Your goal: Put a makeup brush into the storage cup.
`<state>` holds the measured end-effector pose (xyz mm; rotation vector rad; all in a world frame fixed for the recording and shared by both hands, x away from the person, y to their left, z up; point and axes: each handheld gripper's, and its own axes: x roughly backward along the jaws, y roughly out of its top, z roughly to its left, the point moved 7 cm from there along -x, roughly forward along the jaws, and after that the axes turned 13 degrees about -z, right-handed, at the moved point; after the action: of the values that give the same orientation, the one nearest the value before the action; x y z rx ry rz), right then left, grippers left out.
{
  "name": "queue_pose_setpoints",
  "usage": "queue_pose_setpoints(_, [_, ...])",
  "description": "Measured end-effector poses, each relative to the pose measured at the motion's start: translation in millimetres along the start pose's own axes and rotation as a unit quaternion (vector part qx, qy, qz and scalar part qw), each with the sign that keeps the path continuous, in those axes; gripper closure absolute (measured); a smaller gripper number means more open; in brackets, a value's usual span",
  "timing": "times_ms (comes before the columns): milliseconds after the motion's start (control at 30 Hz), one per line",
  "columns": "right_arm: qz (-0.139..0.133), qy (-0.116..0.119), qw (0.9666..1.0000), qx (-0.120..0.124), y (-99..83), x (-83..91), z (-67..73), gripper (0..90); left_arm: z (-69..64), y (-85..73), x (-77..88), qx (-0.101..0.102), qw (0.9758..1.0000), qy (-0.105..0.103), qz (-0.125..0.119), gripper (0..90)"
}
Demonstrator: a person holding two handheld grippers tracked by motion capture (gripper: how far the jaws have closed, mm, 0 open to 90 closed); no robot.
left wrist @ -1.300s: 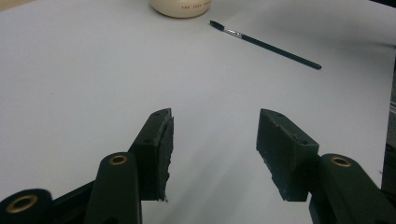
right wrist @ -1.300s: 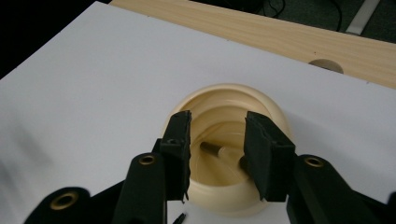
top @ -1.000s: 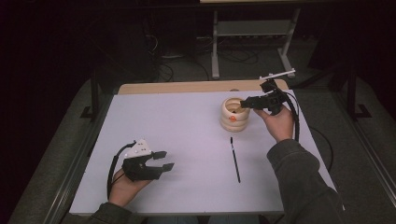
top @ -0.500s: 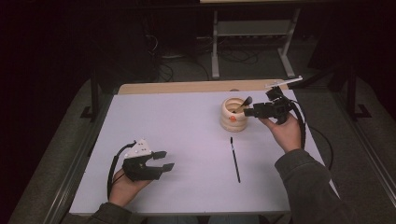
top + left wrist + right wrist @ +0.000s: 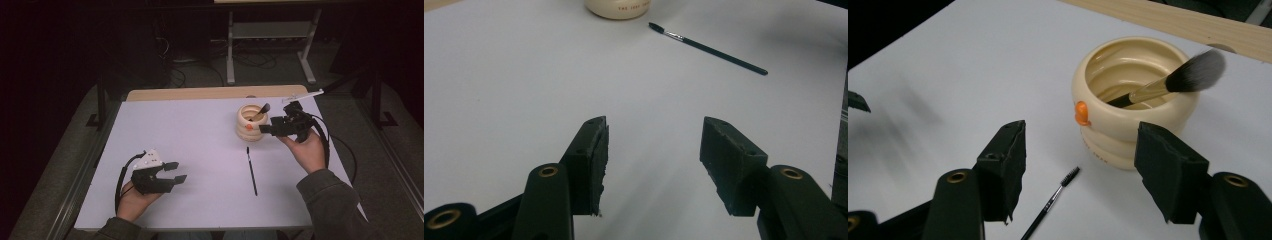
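**A:** ok so where's everything sitting right now? looks like the big fluffy brush (image 5: 1168,84) is already standing in the cream pot (image 5: 251,123), bristles up and leaning over the rim. the thin black brush (image 5: 252,170) is lying flat on the white surface (image 5: 190,130)

**B:** yeah, and that thin one looks like the next thing to go, I'd guess. the right tongs (image 5: 266,129) are just beside the pot on its right, their jaws have just been opening, and there's nothing between them. in the right gripper view the pot sits straight ahead past the spread jaws, and the thin brush's bristle end (image 5: 1070,176) pokes in low between them

**A:** so which way does it lie from them?

**B:** nearer the person than the pot, a bit to the tongs' left. its long axis runs roughly front to back on the surface, bristle tip toward the pot, handle end toward the person. to my eye the right hand has to come back toward the person and drop, with the jaws crossing that axis

**A:** and the left tongs (image 5: 176,171)?

**B:** spread, holding nothing, resting low near the front left edge. well apart from the thin brush (image 5: 708,48), which shows far off in the left gripper view. right hand is clearly the nearer one
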<state>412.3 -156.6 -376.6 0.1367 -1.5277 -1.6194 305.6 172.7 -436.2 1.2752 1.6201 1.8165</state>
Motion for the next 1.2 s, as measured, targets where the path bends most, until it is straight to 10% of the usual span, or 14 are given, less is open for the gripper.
queue_pose_setpoints(1200, [0.093, 0.011, 0.9955, -0.016, -60.2, -20.6, 20.2, 43.6, -5.8, 1.9, -5.4, -0.010, 0.9999, -0.007, 0.002, 42.7])
